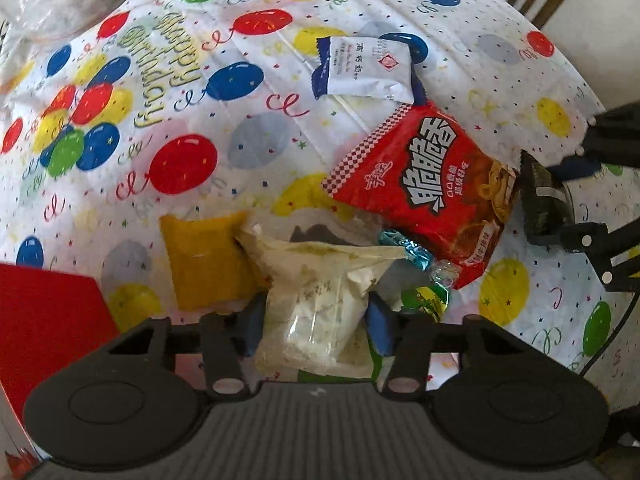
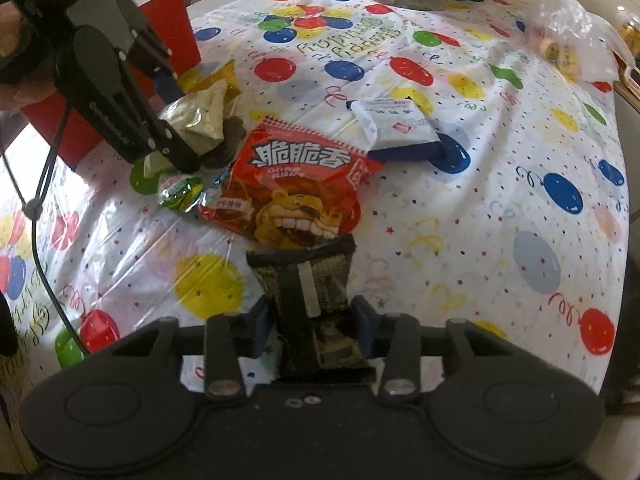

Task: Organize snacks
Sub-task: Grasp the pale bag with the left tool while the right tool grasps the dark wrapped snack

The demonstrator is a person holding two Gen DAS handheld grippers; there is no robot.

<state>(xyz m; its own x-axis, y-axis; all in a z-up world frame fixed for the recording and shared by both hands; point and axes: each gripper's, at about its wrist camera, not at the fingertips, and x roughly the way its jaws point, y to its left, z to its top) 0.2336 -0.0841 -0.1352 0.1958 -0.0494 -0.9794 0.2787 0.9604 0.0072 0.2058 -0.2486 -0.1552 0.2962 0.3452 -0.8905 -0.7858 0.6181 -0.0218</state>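
The left gripper (image 1: 316,324) clamps the pale packet (image 1: 316,300) (right gripper (image 2: 312,326) pinches the dark packet (image 2: 310,280)).

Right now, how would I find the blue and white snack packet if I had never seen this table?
Find the red bag with the toothy cartoon face in the middle of the balloon tablecloth. Just past its far corner, away from both grippers, lies the flat packet. It is the only white one with a dark blue edge, and nothing is gripping it.

The tablecloth (image 1: 248,120) is white with colourful balloons; one snack bag (image 1: 432,184) is red, another packet (image 1: 364,68) white and blue.
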